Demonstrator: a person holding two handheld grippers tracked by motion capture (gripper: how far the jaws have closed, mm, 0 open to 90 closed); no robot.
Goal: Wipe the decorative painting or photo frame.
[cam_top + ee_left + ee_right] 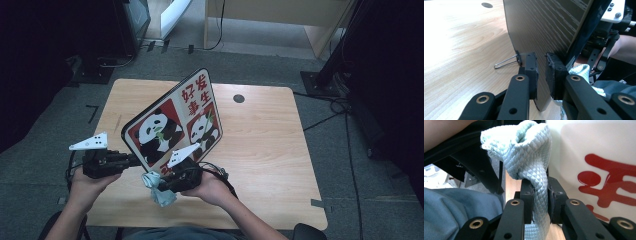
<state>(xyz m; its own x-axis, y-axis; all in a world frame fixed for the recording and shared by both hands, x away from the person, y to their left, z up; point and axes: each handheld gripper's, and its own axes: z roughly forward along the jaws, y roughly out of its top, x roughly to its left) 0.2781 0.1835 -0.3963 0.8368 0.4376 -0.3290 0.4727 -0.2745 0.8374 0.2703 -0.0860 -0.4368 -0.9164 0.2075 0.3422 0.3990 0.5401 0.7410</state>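
A flat board (172,122) printed with pandas and red characters stands tilted on its lower edge over the wooden table (260,150). My left gripper (132,159) is shut on the board's lower left edge. In the left gripper view the jaws straddle the board's grey wood-grain back (544,27), with a wire clip handle (506,62) beside them. My right gripper (159,186) is shut on a light blue quilted cloth (159,192) just below the board's front. The cloth (524,147) bunches up above its jaws, next to the board's white face (599,157).
A round cable hole (239,98) lies in the table's far side. Cables (345,130) trail on the grey floor at right, by a black stand (325,75). Light wooden furniture (280,20) stands behind the table. The person's blue-grey clothing (456,205) is at the near edge.
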